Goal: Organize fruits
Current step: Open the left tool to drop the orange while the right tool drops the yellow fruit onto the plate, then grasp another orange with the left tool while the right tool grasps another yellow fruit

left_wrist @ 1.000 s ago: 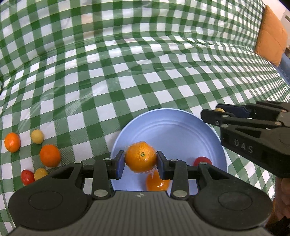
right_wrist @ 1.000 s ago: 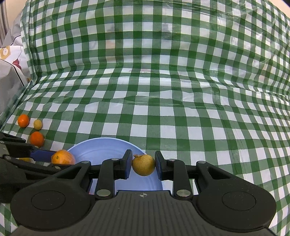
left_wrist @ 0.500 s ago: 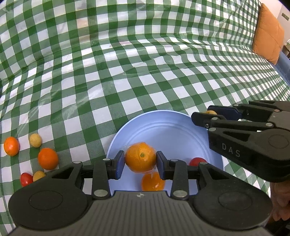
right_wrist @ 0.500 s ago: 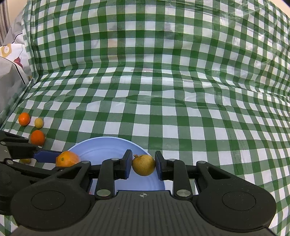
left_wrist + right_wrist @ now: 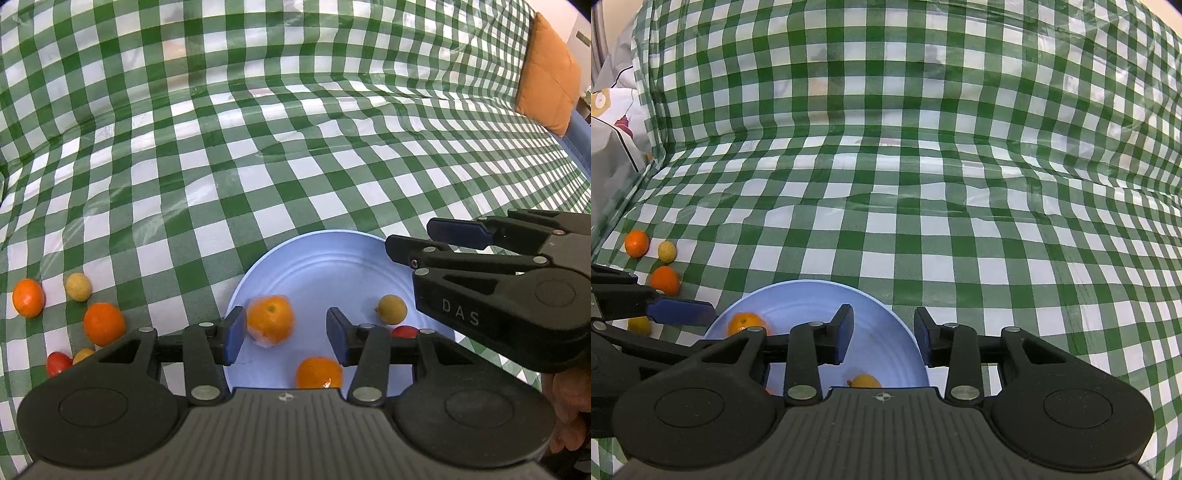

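Your left tongs [image 5: 283, 334] gape over the blue plate [image 5: 325, 258], the blurred mandarin [image 5: 270, 319] loose between them. Only this view shows the plate's tomato [image 5: 405, 331] and yellow fruit [image 5: 392, 309]. Your right tongs [image 5: 883, 336] stand open, empty.

**Both grippers spread over the plate**

The left gripper [image 5: 284, 334] stands wide over the blue plate [image 5: 325, 258]. A blurred orange [image 5: 270, 319] sits between its fingers, close to the left one and clear of the right. Nearer the camera lies a 2nd orange [image 5: 318, 373]; right of the fingers sit a yellow fruit [image 5: 392, 309] and a red one [image 5: 405, 331]. The right gripper [image 5: 410, 240] reaches in from the right, jaws apart. Left of the plate, on the checked cloth [image 5: 258, 147], lie 5 more fruits [image 5: 104, 324].
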Tool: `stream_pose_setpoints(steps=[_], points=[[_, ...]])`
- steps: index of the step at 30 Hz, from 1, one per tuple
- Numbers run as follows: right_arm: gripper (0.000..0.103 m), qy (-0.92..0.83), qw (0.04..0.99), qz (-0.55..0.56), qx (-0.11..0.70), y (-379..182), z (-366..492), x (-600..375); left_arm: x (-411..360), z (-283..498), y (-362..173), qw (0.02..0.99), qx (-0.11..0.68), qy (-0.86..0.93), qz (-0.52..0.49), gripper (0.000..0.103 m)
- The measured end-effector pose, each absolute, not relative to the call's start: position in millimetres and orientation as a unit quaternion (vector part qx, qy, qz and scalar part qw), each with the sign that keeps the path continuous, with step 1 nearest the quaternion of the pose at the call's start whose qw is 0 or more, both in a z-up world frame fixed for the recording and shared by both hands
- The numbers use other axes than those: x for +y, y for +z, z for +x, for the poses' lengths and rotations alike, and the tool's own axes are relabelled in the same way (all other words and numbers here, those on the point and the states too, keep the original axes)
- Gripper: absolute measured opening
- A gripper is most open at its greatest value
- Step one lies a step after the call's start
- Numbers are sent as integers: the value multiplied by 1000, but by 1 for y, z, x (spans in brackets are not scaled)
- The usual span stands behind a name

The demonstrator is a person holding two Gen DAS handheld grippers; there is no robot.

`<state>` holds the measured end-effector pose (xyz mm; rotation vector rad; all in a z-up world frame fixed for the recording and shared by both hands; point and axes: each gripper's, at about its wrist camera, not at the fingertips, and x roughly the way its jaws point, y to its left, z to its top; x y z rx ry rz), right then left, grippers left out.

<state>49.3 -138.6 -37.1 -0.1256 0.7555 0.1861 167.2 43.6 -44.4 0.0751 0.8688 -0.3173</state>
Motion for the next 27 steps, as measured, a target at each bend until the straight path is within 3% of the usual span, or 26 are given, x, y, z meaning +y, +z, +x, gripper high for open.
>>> stream_pose_setpoints(steps=[27], points=[[43, 99, 924, -59, 366, -37, 60, -110, 74, 163, -44, 905, 410, -116, 7, 53]])
